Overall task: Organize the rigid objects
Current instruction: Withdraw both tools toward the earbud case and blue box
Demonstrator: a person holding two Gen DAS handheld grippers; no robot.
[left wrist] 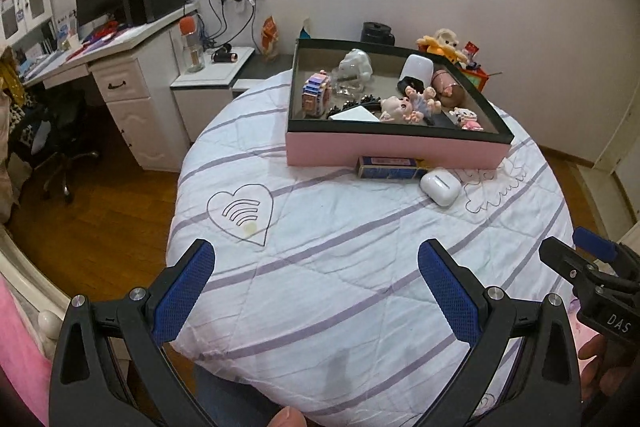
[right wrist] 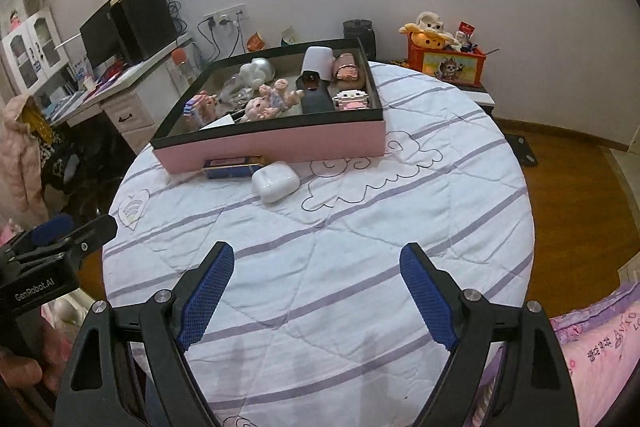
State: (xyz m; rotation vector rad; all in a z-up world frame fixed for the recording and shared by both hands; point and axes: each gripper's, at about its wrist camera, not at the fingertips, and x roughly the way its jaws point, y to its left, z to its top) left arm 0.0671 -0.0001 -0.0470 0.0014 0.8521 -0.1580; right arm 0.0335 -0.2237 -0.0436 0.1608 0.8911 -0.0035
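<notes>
On the bed (left wrist: 320, 267), both grippers hovered empty: left gripper (left wrist: 316, 267) fingers apart, right gripper (right wrist: 316, 269) fingers apart. Pink box (left wrist: 396, 151) sat at 12 o'clock, already crowded. Blue packet (left wrist: 390, 167) lay touching its front wall; white case (left wrist: 439, 187) just beside it at 1 o'clock. Risks, as I judged them: smooth rounded case slipping from the fingers on soft quilt; snagging fabric; bumping toys on drop-in. Legible: "DAS", "GenRobot.AI" on the gripper bodies.
</notes>
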